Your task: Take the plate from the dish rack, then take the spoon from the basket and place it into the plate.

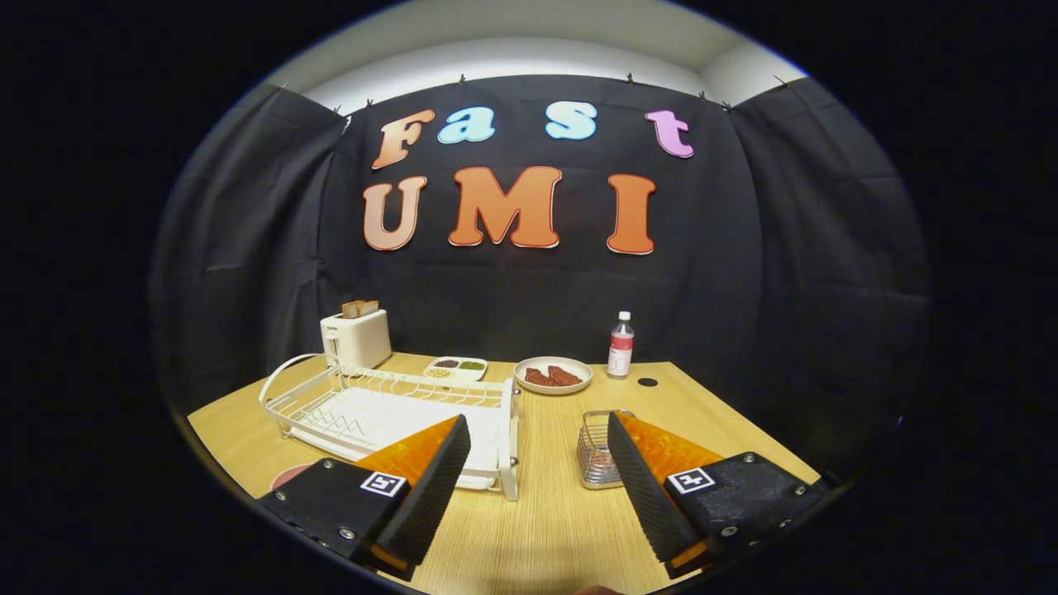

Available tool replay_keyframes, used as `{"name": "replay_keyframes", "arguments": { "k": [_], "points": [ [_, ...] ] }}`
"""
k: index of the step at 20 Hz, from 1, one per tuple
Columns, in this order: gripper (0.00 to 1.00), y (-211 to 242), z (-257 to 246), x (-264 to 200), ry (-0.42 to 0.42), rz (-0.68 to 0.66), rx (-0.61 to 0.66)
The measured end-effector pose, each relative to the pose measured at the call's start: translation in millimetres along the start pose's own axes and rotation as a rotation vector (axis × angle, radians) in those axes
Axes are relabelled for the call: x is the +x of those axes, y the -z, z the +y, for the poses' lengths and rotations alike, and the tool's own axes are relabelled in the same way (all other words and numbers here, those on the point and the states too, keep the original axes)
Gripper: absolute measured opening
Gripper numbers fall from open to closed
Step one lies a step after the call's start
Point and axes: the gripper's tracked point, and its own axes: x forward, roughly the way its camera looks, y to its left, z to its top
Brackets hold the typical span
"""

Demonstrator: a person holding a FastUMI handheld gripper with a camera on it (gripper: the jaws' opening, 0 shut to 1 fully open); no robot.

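The gripper hangs over the near edge of the wooden worktop, its jaws spread wide with nothing between them but bare wood. Beyond the left finger sits the white wire dish rack, and as far as I can see its slots stand empty. A small pinkish curve peeks out on the worktop beside the left finger, just in front of the rack; that could be the rim of the plate already lifted out and set down, but too little of it shows to be sure.

Beyond the right finger stands the small wire basket. Something dark and reddish lies inside it, perhaps the spoon, though the mesh and the finger hide most of it and I cannot make out a handle or bowl.

My reading is that the plate step may be done and the spoon step is all still ahead: reaching into the basket, gripping, carrying across.

Further back, well apart from the work, are a toaster with bread in it, a divided tray of small foods, a plate of brown pieces and a bottle.
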Motion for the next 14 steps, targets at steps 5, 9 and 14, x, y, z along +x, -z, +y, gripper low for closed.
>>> {"name": "replay_keyframes", "arguments": {
  "k": [5, 9, 14],
  "points": [
    [0.99, 1, 35, 3, -0.061, -0.009, 0.005],
    [0.99, 9, 41, 5, -0.077, 0.012, 0.010],
    [0.99, -6, 20, 4, -0.016, -0.030, 0.071]
  ]
}}
